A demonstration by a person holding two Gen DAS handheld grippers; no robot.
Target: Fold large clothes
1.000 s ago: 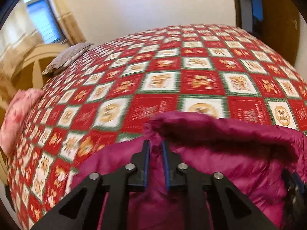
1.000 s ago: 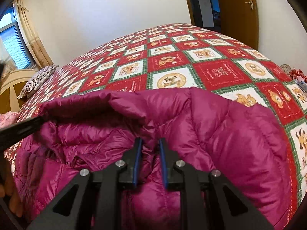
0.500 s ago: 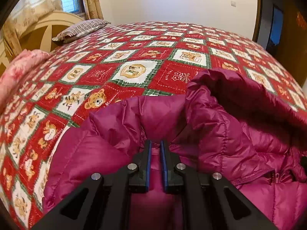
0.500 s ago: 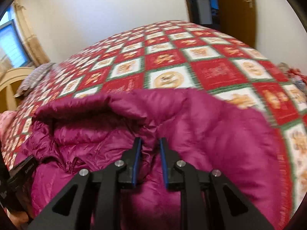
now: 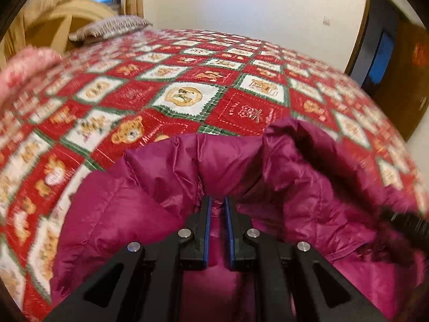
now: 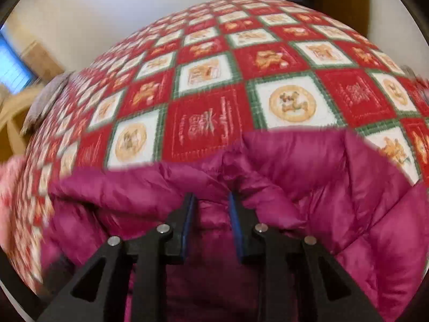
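Observation:
A magenta puffy down jacket (image 5: 281, 177) lies on the bed, bunched up near both grippers. My left gripper (image 5: 217, 201) is shut on a fold of the jacket, its blue pads pinching the fabric. In the right wrist view the jacket (image 6: 335, 187) fills the lower half. My right gripper (image 6: 211, 198) has its jaws spread wider than before, with jacket fabric still lying between the pads; the fabric edge hides the fingertips. The other gripper shows as a dark blur at the right edge of the left wrist view (image 5: 405, 222).
The bed carries a red, white and green checked quilt (image 5: 187, 96) with bear pictures. A grey pillow (image 5: 112, 26) and a wooden headboard (image 5: 61, 24) are at the far left, a pink cloth (image 5: 24, 69) at the left edge, and a dark doorway (image 5: 380, 56) at the right.
The right gripper's jaws have spread apart on the jacket and it has swung. The left gripper stays shut on the fabric and has turned right. Both views are motion-blurred.

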